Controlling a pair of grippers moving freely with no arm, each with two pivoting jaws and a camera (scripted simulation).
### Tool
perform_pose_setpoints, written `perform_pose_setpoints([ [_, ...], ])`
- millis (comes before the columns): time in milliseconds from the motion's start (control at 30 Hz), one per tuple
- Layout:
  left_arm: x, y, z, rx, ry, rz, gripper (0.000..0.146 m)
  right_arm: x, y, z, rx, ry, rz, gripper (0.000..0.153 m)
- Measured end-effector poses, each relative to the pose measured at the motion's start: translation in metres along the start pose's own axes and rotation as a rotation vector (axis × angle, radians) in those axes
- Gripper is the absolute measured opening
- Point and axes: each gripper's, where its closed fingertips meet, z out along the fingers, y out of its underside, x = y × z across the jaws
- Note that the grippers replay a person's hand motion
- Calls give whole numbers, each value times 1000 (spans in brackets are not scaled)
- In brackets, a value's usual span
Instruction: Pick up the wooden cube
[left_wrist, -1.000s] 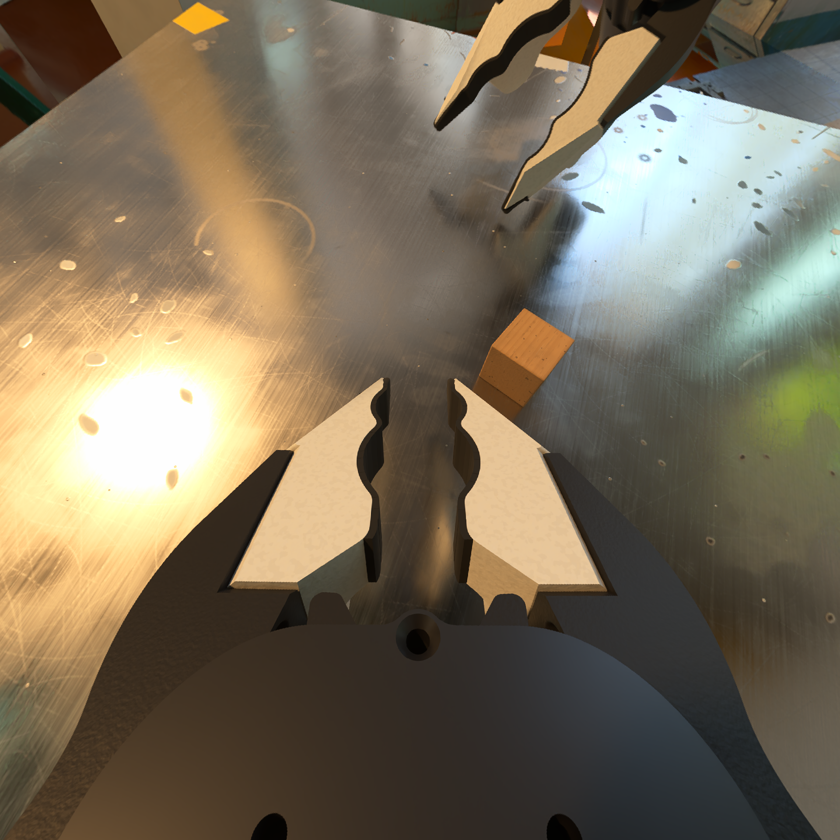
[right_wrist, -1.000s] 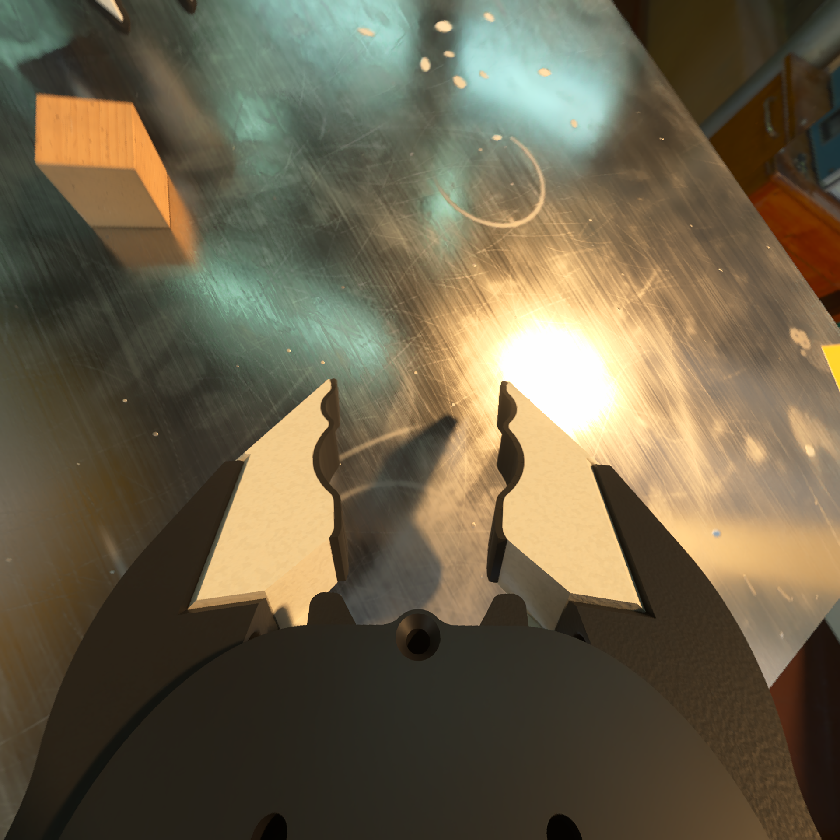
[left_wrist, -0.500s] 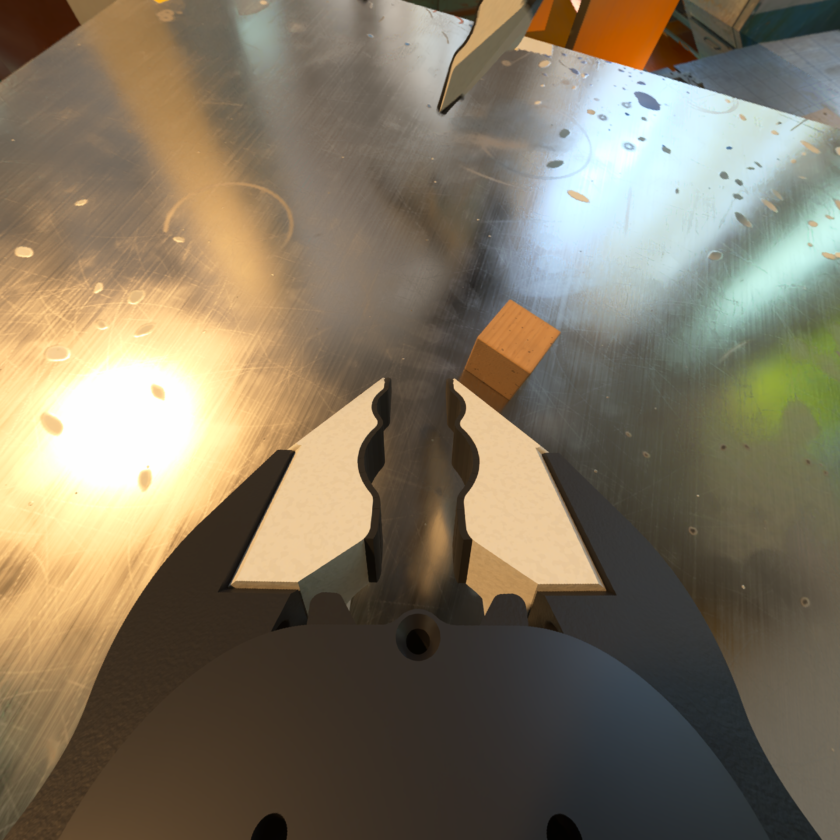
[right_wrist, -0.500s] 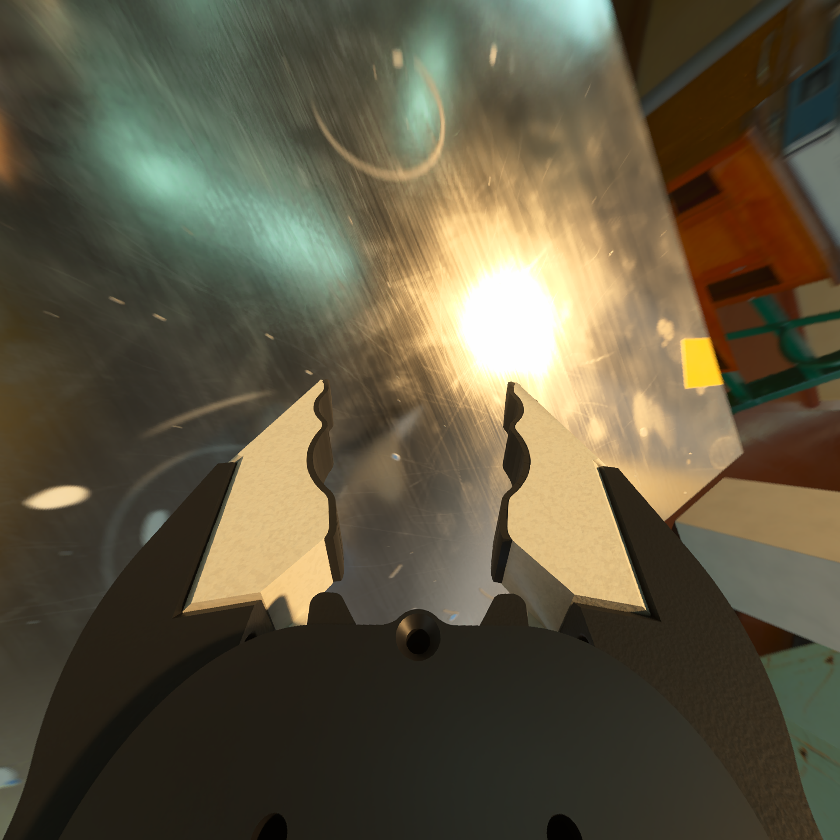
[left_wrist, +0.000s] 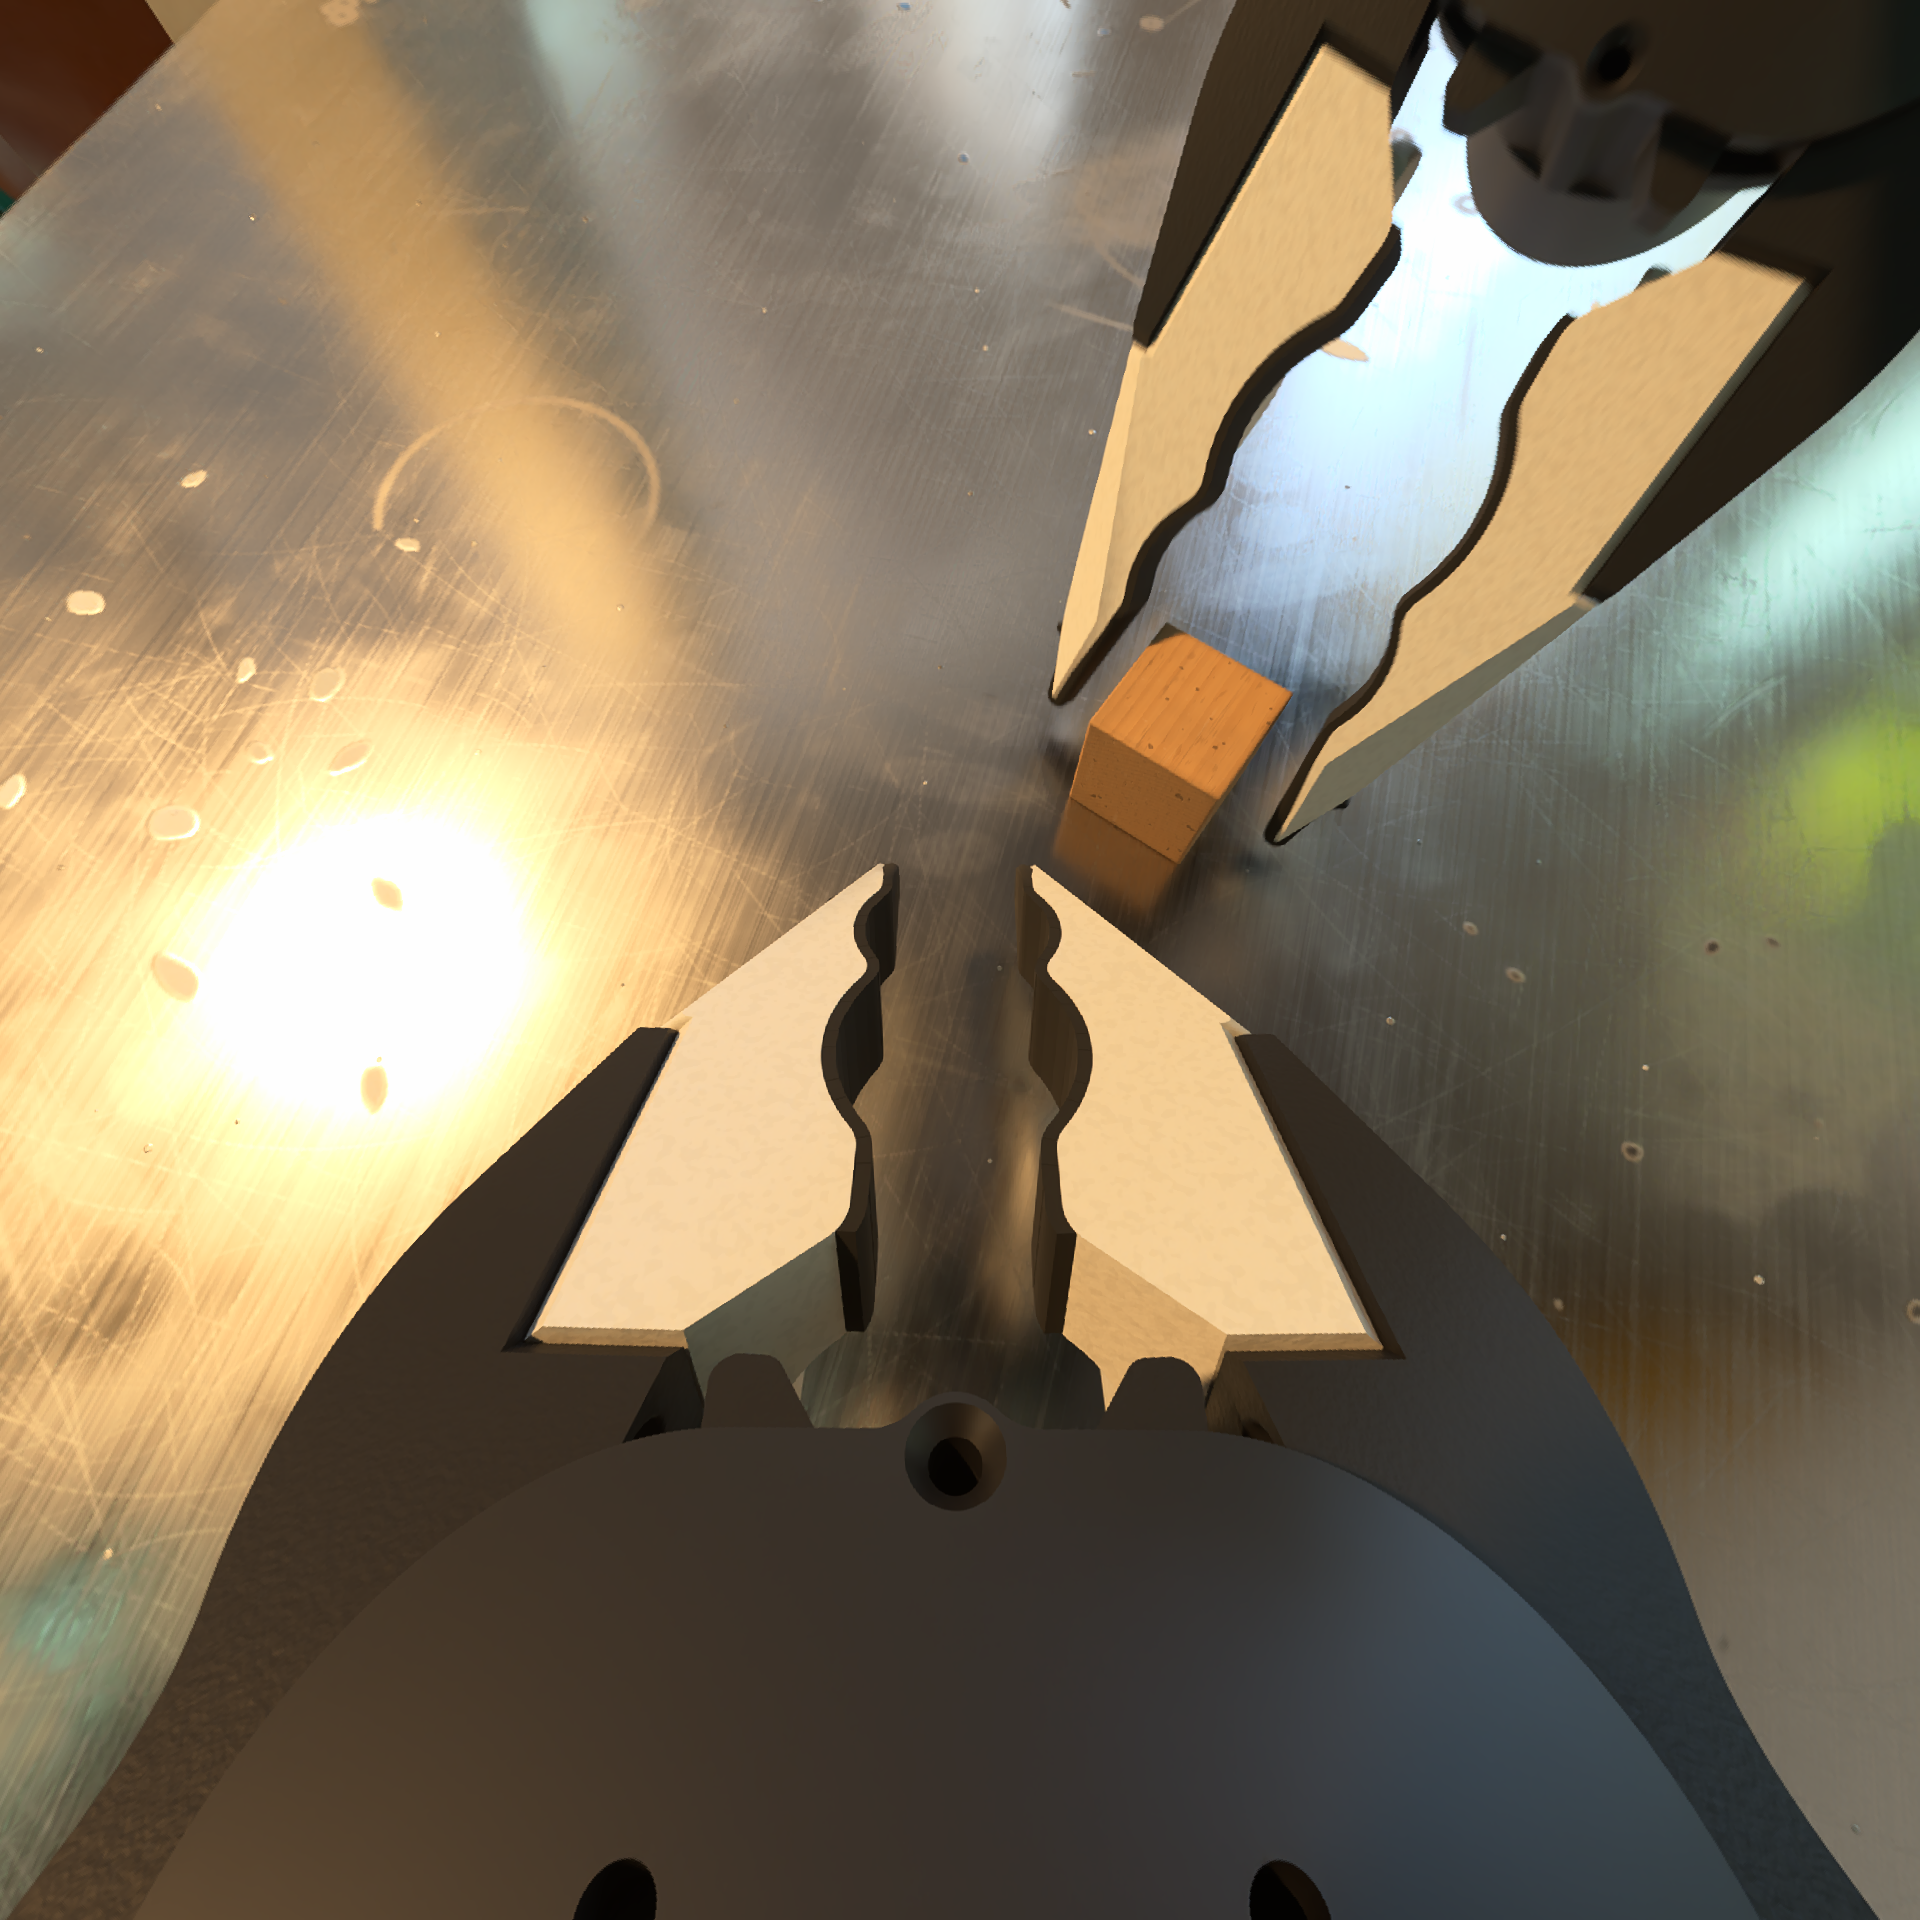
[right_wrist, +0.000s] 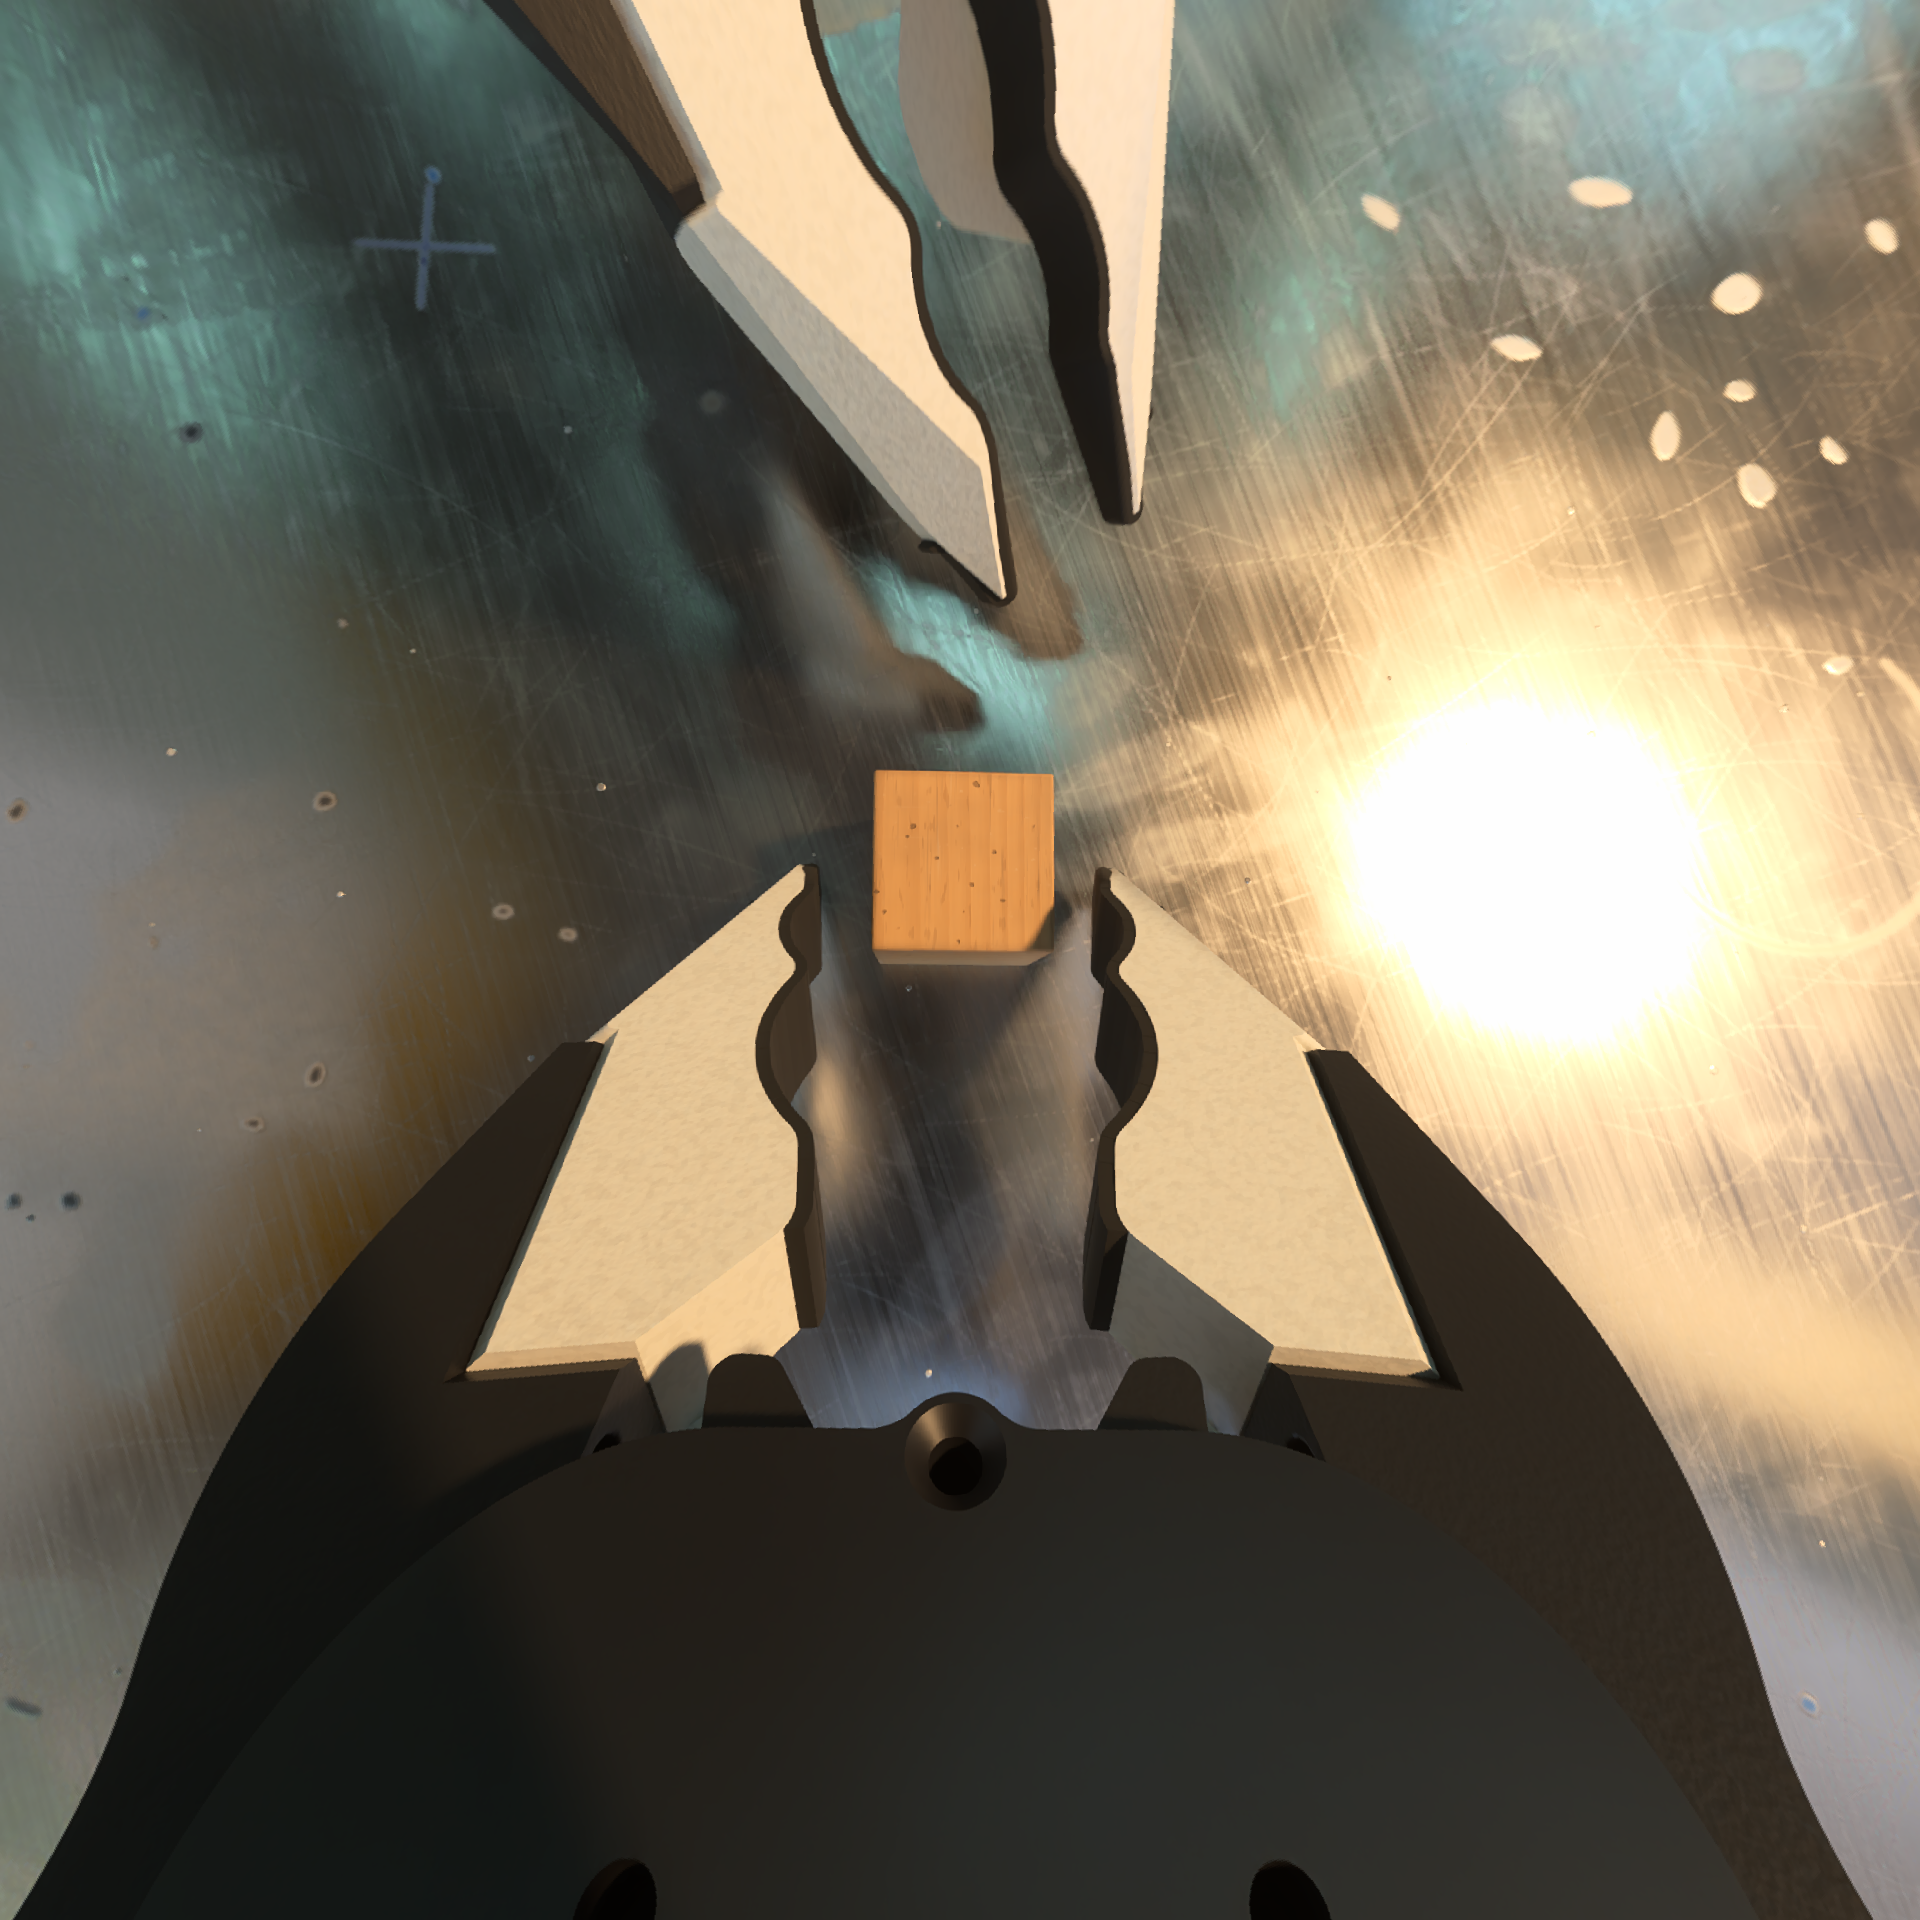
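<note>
The wooden cube (left_wrist: 1174, 738) sits on the scratched metal table (left_wrist: 520, 416). It also shows in the right wrist view (right_wrist: 961, 862). My right gripper (right_wrist: 956, 878) is open and comes down from above, with one fingertip on each side of the cube and a small gap to each. It shows the same way in the left wrist view (left_wrist: 1172, 764). My left gripper (left_wrist: 961, 883) is narrowly open and empty, its tips just short of the cube, to the cube's left. It hangs beyond the cube in the right wrist view (right_wrist: 1060, 556).
A bright glare patch (left_wrist: 353, 966) lies on the table left of my left gripper. The table's edge (left_wrist: 94, 156) runs along the far left. Small pale spots and ring marks dot the surface.
My right gripper has swung back from the table's far side and come down over the cube, which now lies between its fingertips. My left gripper has hardly moved, and the cube has stayed put.
</note>
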Motion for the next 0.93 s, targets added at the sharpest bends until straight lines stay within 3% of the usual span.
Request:
perform_pose_setpoints([
  [100,1,-4,-4,15,4,-2,22,-1,1,2,-24,-33,-13,34],
  [200,5,-7,-6,27,29,-7,23,-2,2,-1,-40,-72,-110,34],
  [367,23,-4,-2,10,140,-7,24,-25,-5,-15,-6,-251,-416,34],
  [567,34,4,3,-31,171,45,25,-46,-1,-15,-131,-373,-687,34],
  [733,35,5,4,-40,165,63,25,-49,5,-8,-144,-419,-739,34],
  [933,32,8,3,-57,151,77,25,-40,8,-7,-90,-359,-659,34],
])
